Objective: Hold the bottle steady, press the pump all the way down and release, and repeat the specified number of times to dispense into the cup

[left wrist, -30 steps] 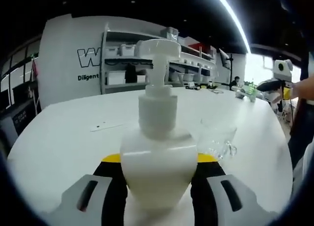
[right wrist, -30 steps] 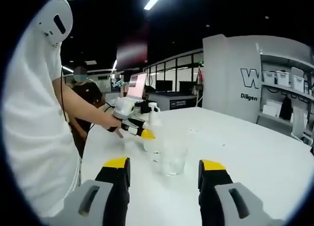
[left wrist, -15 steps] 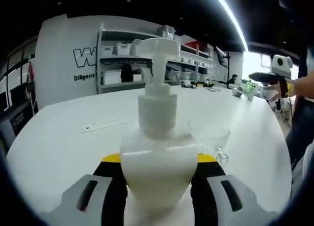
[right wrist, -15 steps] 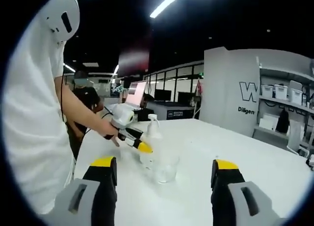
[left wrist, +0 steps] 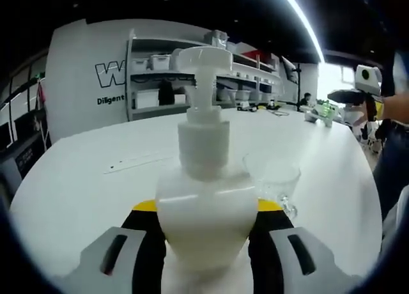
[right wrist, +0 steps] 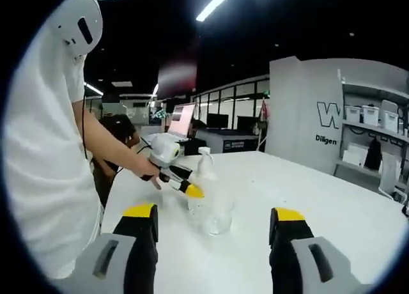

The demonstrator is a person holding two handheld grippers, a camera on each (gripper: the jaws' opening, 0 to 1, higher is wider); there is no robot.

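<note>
Clamped between the two yellow-tipped black jaws of the left claw [left wrist: 206, 208], in the left gripper view, is a white plastic pump bottle [left wrist: 206, 211], standing upright on the white worktop [left wrist: 83, 185], its round body pressed on both sides by the jaws and its white pump head [left wrist: 203, 61] raised on its stem, spout pointing to the view's left. Just behind the bottle on the right side stands a clear glass cup [left wrist: 273, 182] with a small handle, resting on the worktop near the bottle; whether they touch cannot be told. A thin pale strip [left wrist: 137, 162] lies flat on the worktop further back to the left. Beyond the worktop's edge a white wall carries large dark lettering that begins "W" with a smaller line beneath reading "Diligent", cut off by a grey shelving unit [left wrist: 185, 77] loaded with white boxes. In the right gripper view the right claw [right wrist: 213, 233] is held with its jaws spread wide apart and nothing between them, well short of the cup [right wrist: 215, 211] and bottle [right wrist: 199, 185]. There the left claw [right wrist: 185, 186] shows from the side, gripping the bottle, held by a person's hand [right wrist: 148, 171] reaching from a white sleeve. Further off is a laptop [right wrist: 181, 118] on a dark desk, and the same wall lettering "W" and "Diligen" at the right.
</note>
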